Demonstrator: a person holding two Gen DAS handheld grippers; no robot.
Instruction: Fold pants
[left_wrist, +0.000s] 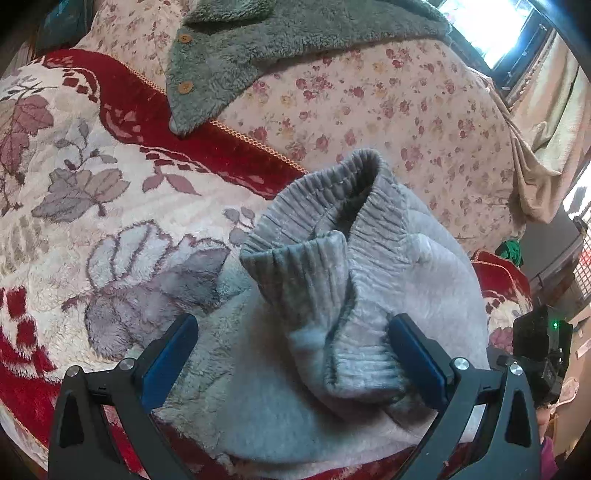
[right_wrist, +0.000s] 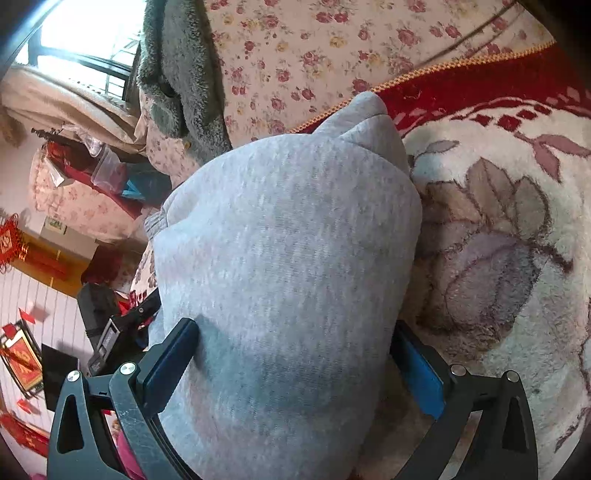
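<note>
Light grey sweatpants (left_wrist: 332, 369) lie bunched on a red and cream plush blanket (left_wrist: 92, 192). Their ribbed waistband (left_wrist: 321, 206) and a ribbed cuff (left_wrist: 325, 295) face up in the left wrist view. My left gripper (left_wrist: 291, 321) is open, its blue-padded fingers either side of the cuff, the right pad close against it. In the right wrist view the smooth grey bulk of the pants (right_wrist: 288, 258) fills the gap of my right gripper (right_wrist: 293, 326). That gripper is open wide, with both pads against the cloth. The right gripper's black body (left_wrist: 543, 343) shows at the pants' right edge.
A grey-green fleece jacket (left_wrist: 266, 48) with wooden buttons lies on a rose-print quilt (left_wrist: 369, 103) beyond the pants. A window (left_wrist: 491, 26) and beige curtain (left_wrist: 546, 122) are at the far right. Boxes and red decorations (right_wrist: 22, 354) stand beside the bed.
</note>
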